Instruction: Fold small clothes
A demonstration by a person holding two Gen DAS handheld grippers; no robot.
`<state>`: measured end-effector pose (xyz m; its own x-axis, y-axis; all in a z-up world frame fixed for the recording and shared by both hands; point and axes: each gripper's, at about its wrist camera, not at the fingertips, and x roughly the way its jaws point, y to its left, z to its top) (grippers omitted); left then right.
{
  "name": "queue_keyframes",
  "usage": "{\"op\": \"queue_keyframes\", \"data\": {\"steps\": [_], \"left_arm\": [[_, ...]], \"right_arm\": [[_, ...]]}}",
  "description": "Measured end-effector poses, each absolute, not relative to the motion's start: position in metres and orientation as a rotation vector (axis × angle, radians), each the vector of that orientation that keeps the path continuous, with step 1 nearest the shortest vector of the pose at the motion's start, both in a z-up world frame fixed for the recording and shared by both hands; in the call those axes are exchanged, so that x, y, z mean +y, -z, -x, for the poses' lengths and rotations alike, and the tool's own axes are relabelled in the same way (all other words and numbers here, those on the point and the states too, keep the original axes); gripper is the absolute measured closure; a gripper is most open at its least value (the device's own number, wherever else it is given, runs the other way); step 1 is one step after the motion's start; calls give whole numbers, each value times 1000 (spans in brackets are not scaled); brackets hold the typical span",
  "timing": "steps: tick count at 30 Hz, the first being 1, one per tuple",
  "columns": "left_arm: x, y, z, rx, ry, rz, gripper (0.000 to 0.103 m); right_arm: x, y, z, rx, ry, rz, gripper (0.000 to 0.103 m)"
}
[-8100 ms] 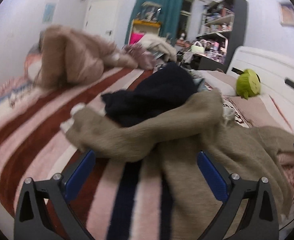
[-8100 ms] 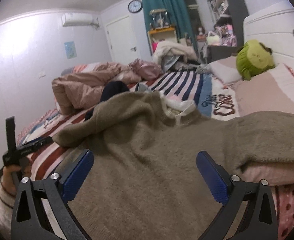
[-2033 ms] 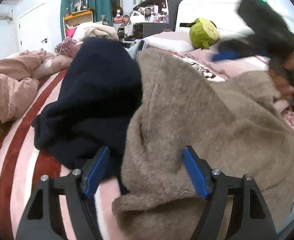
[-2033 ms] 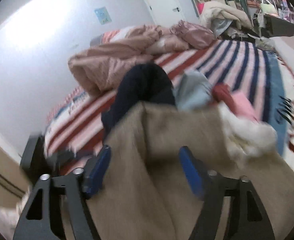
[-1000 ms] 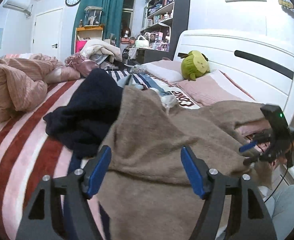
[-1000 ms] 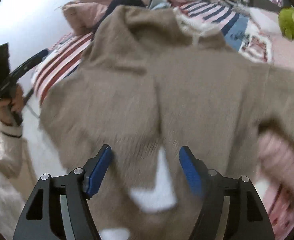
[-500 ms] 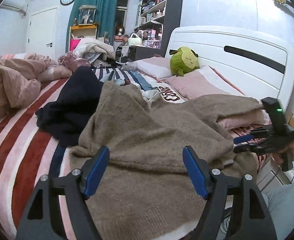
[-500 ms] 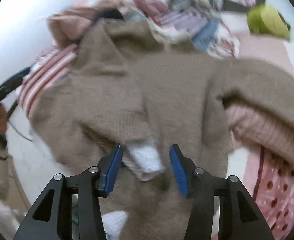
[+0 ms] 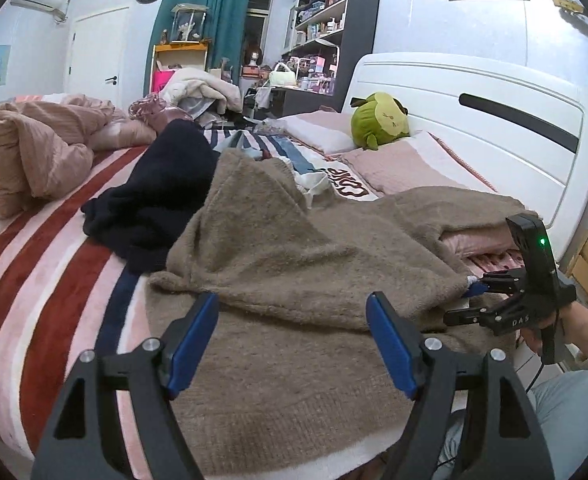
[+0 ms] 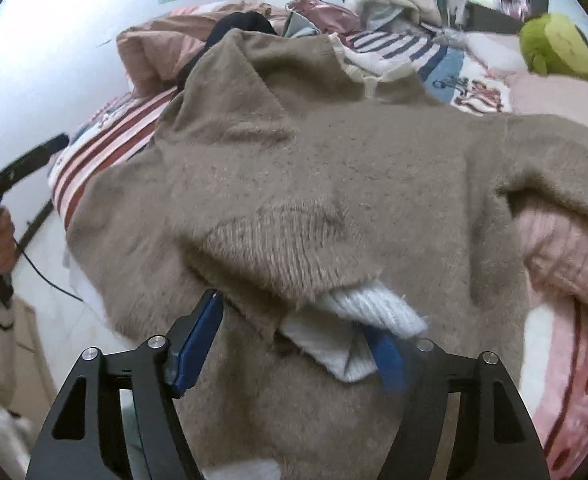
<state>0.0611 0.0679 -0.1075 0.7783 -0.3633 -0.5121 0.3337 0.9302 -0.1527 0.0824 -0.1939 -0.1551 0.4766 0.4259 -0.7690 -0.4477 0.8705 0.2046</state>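
A fuzzy tan sweater [image 9: 294,264] lies spread over the near edge of the bed, hem toward me, one sleeve folded across the body. My left gripper [image 9: 294,336] is open and empty just above its lower part. My right gripper [image 10: 294,336] is open, jaws wide, with the sleeve's white ribbed cuff [image 10: 357,316] lying between them and against the right pad. It also shows in the left wrist view [image 9: 473,300], at the sweater's right edge. The sweater fills the right wrist view [image 10: 333,160].
A dark navy garment [image 9: 158,196] lies heaped behind the sweater on the striped blanket [image 9: 38,280]. A pink quilt [image 9: 34,152] is bunched far left. A green plush [image 9: 377,124] sits on pillows by the white headboard [image 9: 493,120]. A pink ribbed garment [image 10: 565,256] lies under the sweater's right side.
My right gripper's jaws have spread wide again around the white cuff, which now lies loose between them. The sleeve rests folded on the sweater body. My left gripper stays open and has hardly moved.
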Motion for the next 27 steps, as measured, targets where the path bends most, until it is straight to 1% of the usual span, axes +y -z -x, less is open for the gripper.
{"op": "queue_keyframes", "data": {"steps": [2,4,6,7,8,9,16,18,19,20,22,23,24,25,26,27], "left_arm": [[71,109,-64,567,377,69,30],[73,110,-66,569,382,83,30],[73,111,-67,568,386,85,30],[72,111,-67,568,388,83,30],[72,111,-67,568,389,82,30],[72,112,-68,568,389,82,30],[72,112,-69,569,397,97,30],[68,113,-72,568,395,90,30],[65,114,-73,564,392,84,30],[59,114,-76,559,392,74,30],[51,113,-80,560,386,53,30],[45,112,-83,562,368,29,30],[41,111,-84,562,348,5,30],[35,109,-86,553,307,-31,30],[30,107,-88,539,259,-59,30],[28,106,-89,531,228,-66,26]], "right_arm": [[-194,155,-85,918,-576,4,32],[-193,157,-89,899,-617,-27,32],[-194,157,-91,891,-651,-62,44],[-192,158,-93,900,-677,-84,62],[-191,159,-93,912,-681,-88,88],[-190,160,-93,926,-687,-87,99],[-198,149,-69,994,-823,-129,99],[-198,154,-66,1035,-799,-134,99],[-199,160,-65,1058,-770,-137,99],[-199,162,-64,1063,-753,-130,96],[-204,158,-61,1047,-707,-121,96],[-209,153,-60,1031,-701,-132,89],[-215,146,-59,1010,-690,-140,79],[-226,135,-57,974,-664,-147,52],[-238,125,-55,935,-631,-156,34],[-250,116,-53,902,-597,-166,31]]}}
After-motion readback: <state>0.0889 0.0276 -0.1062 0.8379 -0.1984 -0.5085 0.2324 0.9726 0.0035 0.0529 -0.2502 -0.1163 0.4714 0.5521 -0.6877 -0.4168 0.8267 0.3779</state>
